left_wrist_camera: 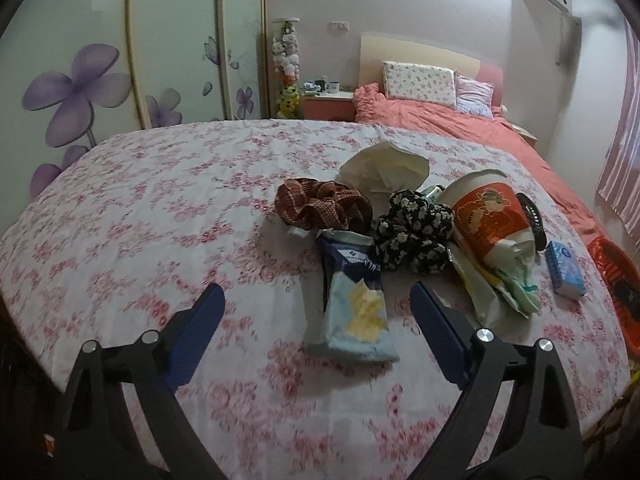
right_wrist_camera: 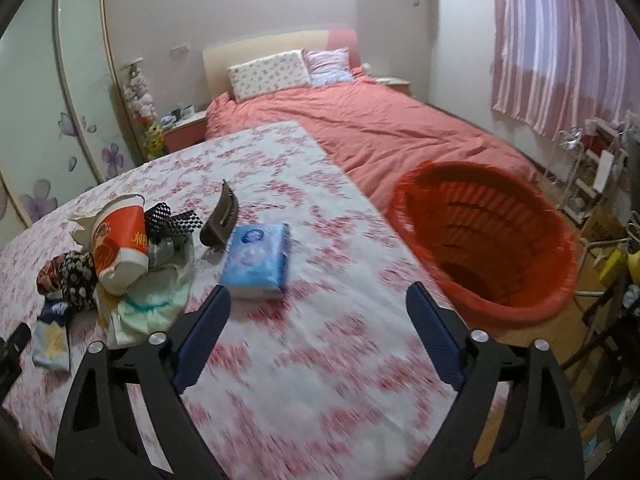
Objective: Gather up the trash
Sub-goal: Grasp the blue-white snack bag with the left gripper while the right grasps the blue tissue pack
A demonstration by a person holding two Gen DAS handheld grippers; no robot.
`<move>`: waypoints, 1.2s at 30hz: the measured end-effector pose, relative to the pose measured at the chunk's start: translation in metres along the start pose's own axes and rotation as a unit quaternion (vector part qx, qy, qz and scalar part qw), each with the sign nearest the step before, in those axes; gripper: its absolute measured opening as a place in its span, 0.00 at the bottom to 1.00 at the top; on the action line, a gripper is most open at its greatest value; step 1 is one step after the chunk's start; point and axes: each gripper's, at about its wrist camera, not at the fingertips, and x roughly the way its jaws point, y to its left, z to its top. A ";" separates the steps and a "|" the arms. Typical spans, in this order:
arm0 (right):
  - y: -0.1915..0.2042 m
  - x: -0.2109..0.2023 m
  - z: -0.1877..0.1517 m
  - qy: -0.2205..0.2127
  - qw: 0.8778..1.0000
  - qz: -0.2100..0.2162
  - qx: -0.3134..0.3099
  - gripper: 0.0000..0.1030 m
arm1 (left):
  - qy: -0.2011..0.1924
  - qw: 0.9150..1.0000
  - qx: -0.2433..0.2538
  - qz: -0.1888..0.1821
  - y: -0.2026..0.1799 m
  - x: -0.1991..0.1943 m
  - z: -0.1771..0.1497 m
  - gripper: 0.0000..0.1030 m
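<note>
The left gripper (left_wrist_camera: 316,300) is hovering over a desk draped in a pink flowered cloth (left_wrist_camera: 160,208), its jaws spread wide and gripping nothing. Between its blue fingers (left_wrist_camera: 196,328), just ahead on the cloth, a blue and yellow snack bag (left_wrist_camera: 354,300) is lying flat, touched by neither finger. Beyond the bag's far end, a brown checked scrunchie (left_wrist_camera: 320,204) is sitting a little to the left and a black flowered scrunchie (left_wrist_camera: 412,236) to the right, with crumpled white paper (left_wrist_camera: 384,168) farther off behind them. Ahead and to the right, an orange and white paper cup (left_wrist_camera: 488,212) is lying on its side on pale green wrappers (left_wrist_camera: 504,284). A small blue tissue pack (left_wrist_camera: 566,268) is resting farther right, near the desk's edge.

The right gripper (right_wrist_camera: 318,298) is also released, its jaws wide apart over bare cloth. The tissue pack (right_wrist_camera: 256,260) is lying just ahead of its left finger (right_wrist_camera: 204,336), apart from it. The cup (right_wrist_camera: 120,244) and the rest of the pile are sitting well to the left. Ahead and to the right, below the desk's edge, an orange basket (right_wrist_camera: 488,240) is standing beside a bed with a salmon cover (right_wrist_camera: 380,128). The basket looks empty, though its floor is in shadow.
</note>
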 end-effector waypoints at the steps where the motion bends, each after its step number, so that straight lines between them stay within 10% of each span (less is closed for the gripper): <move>1: 0.005 0.008 0.005 0.007 1.000 0.008 0.000 0.84 | 0.003 1.000 0.001 -0.001 -0.001 0.004 0.001 0.88; 11: 0.034 0.062 0.017 0.062 0.998 0.012 -0.026 0.84 | 0.038 0.999 0.002 -0.010 -0.005 0.039 0.003 0.84; 24: 0.040 0.075 0.014 0.093 0.995 -0.002 -0.045 0.58 | 0.074 0.997 0.008 -0.013 -0.004 0.067 0.003 0.72; 36: 0.029 0.067 0.014 0.084 0.996 0.020 -0.032 0.50 | 0.077 0.996 0.023 -0.025 -0.007 0.065 0.004 0.40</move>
